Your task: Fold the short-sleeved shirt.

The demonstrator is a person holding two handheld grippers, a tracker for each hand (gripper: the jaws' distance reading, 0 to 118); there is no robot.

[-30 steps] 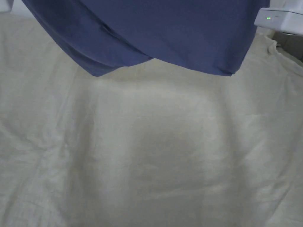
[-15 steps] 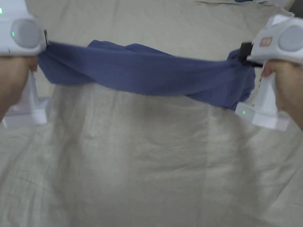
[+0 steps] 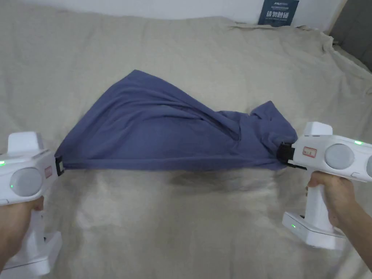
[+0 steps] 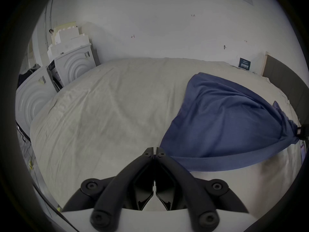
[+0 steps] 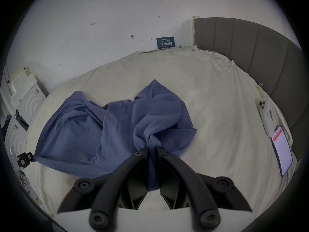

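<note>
The left gripper (image 3: 60, 168) is clenched on one corner of the blue shirt (image 3: 163, 134); its jaws meet with only a thin edge of fabric between them, as the left gripper view shows (image 4: 156, 149); the right gripper (image 3: 285, 155) is clenched on the opposite end, with a bunched wad of cloth pressed between its jaws in the right gripper view (image 5: 152, 149). The shirt's near edge runs taut from one gripper to the other; the remainder lies beyond both grippers on the beige bed sheet (image 3: 189, 225), rumpled and gathered toward the right gripper; a phone (image 5: 265, 116) and a sheet of paper (image 5: 282, 153) lie well to the right of the right gripper, near the grey headboard (image 5: 259, 54).
</note>
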